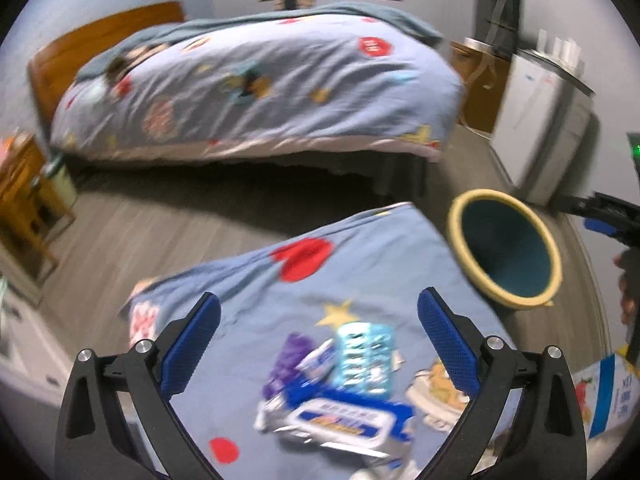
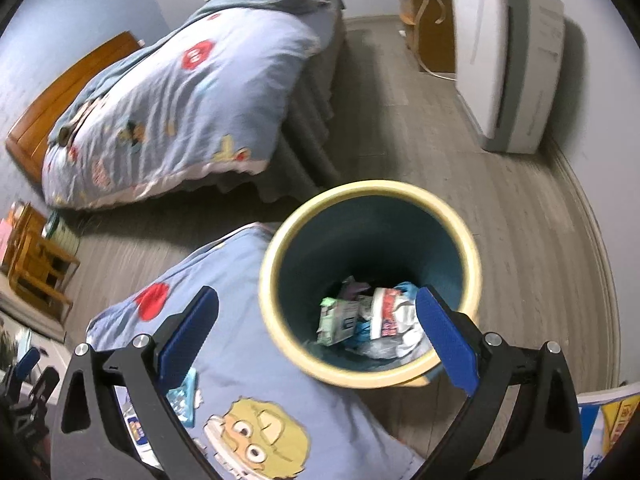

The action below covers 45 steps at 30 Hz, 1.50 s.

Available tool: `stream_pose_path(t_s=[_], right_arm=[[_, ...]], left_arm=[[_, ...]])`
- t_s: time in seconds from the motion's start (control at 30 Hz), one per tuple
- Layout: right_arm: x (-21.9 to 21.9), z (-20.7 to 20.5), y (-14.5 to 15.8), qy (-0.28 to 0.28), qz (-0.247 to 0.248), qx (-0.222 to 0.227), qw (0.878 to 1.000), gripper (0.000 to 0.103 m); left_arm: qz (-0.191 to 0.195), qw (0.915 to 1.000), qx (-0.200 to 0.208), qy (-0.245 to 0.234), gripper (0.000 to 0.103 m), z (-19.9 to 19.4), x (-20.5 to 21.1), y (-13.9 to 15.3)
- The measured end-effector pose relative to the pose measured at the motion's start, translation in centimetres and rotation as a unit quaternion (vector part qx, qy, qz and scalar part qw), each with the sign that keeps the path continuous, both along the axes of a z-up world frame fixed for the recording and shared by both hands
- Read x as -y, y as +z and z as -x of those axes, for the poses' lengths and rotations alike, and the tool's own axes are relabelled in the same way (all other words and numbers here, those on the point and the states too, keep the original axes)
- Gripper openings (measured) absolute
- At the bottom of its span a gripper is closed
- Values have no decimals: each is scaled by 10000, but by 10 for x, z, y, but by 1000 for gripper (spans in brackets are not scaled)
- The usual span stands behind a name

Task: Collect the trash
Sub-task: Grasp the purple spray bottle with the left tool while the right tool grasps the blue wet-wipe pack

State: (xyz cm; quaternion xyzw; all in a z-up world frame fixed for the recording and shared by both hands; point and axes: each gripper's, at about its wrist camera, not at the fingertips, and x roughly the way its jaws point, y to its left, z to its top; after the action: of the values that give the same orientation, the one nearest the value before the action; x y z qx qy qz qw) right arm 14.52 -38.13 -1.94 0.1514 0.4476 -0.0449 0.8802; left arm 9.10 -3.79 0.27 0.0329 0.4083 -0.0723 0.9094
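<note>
Two beds in here: the far bed (image 1: 256,80) across the wood floor (image 2: 400,120), and the near bed (image 1: 320,288) right under me with its cartoon quilt. Just right of the near bed stands the round trash bin (image 2: 276,280), cream rim, already holding crumpled wrappers (image 2: 368,320). My right claw (image 2: 316,340) hangs over it, fingers wide apart, nothing between them. My left claw (image 1: 318,344) is spread wide too, empty, above a wet wipes pack (image 1: 336,424), a light blue packet (image 1: 364,360) and a purple wrapper (image 1: 288,360) lying on the quilt.
</note>
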Motion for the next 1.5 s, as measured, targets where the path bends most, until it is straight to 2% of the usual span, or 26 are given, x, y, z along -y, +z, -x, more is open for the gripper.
stream_pose_path(t_s=[0.1, 0.2, 0.37, 0.5, 0.67, 0.83, 0.97, 1.03, 1.1, 1.13, 1.17, 1.2, 1.27, 1.37, 1.5], right_arm=[[-31, 4, -3, 279, 21, -53, 9996, 97], [-65, 8, -12, 657, -71, -231, 9975, 97], [-122, 17, -27, 1361, 321, -411, 9893, 97], [-163, 28, -38, 1778, 591, -561, 9807, 97], [-196, 45, -43, 2027, 597, -580, 9757, 97], [-238, 63, -62, 2563, 973, -687, 9592, 97], [-262, 72, -80, 2880, 1111, -872, 9472, 96], [-273, 74, -87, 3048, 1282, -934, 9391, 88], [-282, 76, -93, 3218, 1438, -975, 9307, 75], [-288, 78, -97, 3363, 1527, -990, 9240, 72], [-291, 79, -100, 3446, 1580, -998, 9200, 63], [-295, 81, -103, 3548, 1703, -1010, 9137, 49], [-300, 82, -107, 3662, 1905, -1028, 9050, 32], [-296, 82, -100, 3645, 1924, -969, 9059, 28], [-278, 73, -78, 3415, 1567, -895, 9224, 26]], left_arm=[[13, 9997, -135, 193, 98, -2, -20, -14], [-195, 9994, -220, 154, 98, -3, -31, -29], [-375, 9983, -427, 89, 98, -1, -54, -49], [-356, 9981, -481, 171, 98, 2, -74, -52], [-122, 9982, -531, 243, 98, 5, -92, -51], [-61, 9983, -558, 144, 98, 9, -103, -52], [-66, 9971, -755, 93, 98, 9, -108, -61], [-127, 9967, -794, 62, 98, 9, -109, -64], [-136, 9962, -861, 41, 98, 8, -110, -68], [-133, 9959, -896, 28, 98, 7, -110, -70], [-137, 9956, -930, 11, 98, 6, -110, -72], [-158, 9954, -947, -4, 98, 5, -110, -73], [-210, 9952, -960, -15, 98, 3, -108, -76], [-285, 9948, -974, -18, 98, 0, -104, -80], [-270, 9944, -1024, 28, 98, -4, -100, -84]])
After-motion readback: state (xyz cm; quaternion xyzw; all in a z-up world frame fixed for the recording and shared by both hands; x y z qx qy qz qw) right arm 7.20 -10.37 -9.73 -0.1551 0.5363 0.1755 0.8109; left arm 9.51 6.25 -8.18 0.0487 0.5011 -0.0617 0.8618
